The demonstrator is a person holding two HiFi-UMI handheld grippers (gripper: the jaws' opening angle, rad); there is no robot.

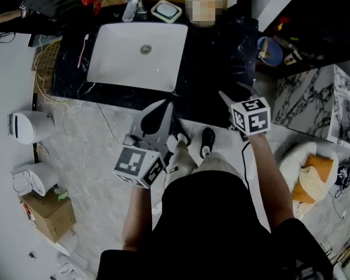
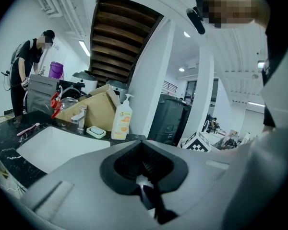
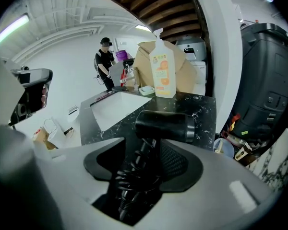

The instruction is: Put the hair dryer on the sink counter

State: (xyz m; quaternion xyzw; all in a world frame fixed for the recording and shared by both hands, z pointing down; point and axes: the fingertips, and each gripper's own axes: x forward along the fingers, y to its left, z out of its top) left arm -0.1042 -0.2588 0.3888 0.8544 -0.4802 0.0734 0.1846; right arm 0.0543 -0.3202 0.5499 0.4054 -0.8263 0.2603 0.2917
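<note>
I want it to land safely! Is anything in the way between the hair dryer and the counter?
Nothing visible is. The right tool grips the hair dryer by its handle, and the dark counter beside the sink looks bare there. The soap bottle stands farther back.

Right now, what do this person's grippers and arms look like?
The left gripper and right gripper both have smooth light-grey bodies whose jaws taper forward. The jaws are lined inside with black ribbed pads. Each gripper carries a white cube printed with black square markers. The forearms are bare, and the person wears a black top.
</note>
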